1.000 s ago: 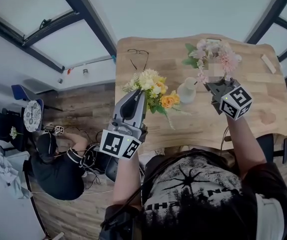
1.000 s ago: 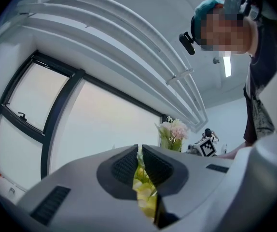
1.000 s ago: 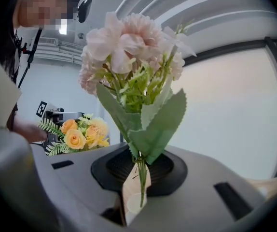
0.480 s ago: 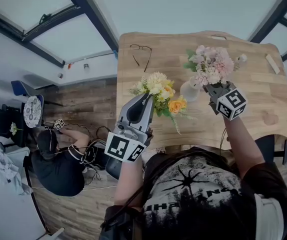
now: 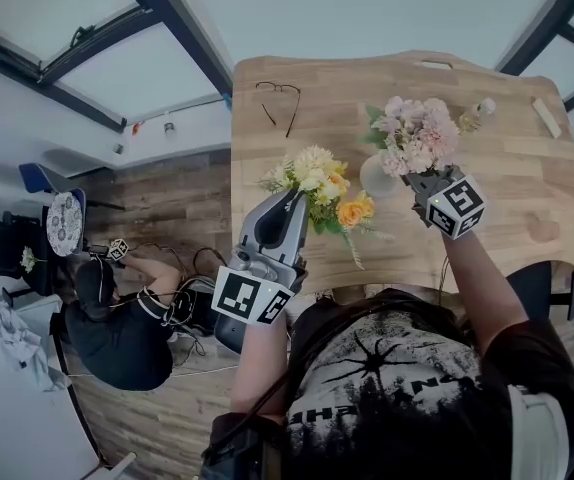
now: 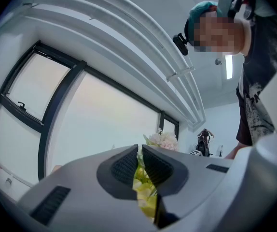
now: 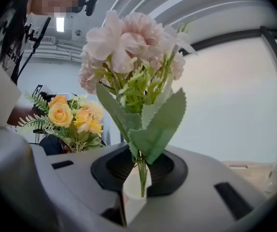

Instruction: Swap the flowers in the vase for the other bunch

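My right gripper is shut on the stems of a pink bunch, held upright over the white vase on the wooden table. In the right gripper view the green stems run down between the pads, with their ends at the vase's mouth. My left gripper is shut on a yellow and orange bunch, held left of the vase. In the left gripper view yellow petals fill the narrow gap between the jaws of the left gripper.
Eyeglasses lie at the table's far left. A small bottle and a pale wooden block sit at the far right. A person crouches on the floor left of the table.
My right gripper has sunk with the pink bunch, bringing its stems down to the vase. The left gripper has kept the yellow bunch almost still.
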A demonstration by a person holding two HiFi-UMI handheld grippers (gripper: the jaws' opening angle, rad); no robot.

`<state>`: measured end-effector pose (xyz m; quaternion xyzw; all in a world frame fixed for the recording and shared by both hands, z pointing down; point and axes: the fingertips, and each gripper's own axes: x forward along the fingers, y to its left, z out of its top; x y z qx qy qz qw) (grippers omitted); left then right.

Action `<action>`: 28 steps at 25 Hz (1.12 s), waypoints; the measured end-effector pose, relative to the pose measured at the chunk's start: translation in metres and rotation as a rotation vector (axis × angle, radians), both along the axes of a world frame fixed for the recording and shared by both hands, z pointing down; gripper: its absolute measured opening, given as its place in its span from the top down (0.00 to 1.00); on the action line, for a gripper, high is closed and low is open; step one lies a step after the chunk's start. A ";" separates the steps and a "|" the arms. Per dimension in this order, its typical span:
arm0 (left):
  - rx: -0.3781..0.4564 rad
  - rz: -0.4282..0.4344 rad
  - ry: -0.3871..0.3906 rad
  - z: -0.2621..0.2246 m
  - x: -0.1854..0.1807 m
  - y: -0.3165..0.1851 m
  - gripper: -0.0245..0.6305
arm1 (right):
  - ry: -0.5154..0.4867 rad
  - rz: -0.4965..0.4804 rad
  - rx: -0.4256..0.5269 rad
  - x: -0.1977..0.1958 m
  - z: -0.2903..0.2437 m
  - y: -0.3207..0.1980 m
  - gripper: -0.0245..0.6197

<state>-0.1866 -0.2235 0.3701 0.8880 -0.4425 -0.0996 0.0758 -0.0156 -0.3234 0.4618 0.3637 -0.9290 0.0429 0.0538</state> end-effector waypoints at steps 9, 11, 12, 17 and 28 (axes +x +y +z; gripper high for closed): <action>-0.027 0.008 -0.008 0.008 0.001 -0.001 0.90 | 0.013 0.005 -0.007 -0.002 0.017 0.001 0.87; -0.027 0.009 -0.009 0.007 0.001 -0.001 0.90 | 0.016 0.003 -0.011 -0.002 0.020 0.001 0.87; -0.027 0.009 -0.010 0.008 0.001 -0.002 0.91 | 0.018 0.002 -0.012 -0.003 0.021 0.000 0.87; -0.031 0.008 -0.012 0.010 0.000 -0.001 0.90 | 0.022 0.006 -0.011 -0.003 0.024 0.000 0.86; -0.040 0.017 -0.020 0.012 -0.003 -0.001 0.90 | 0.020 0.031 -0.044 -0.001 0.032 -0.001 0.80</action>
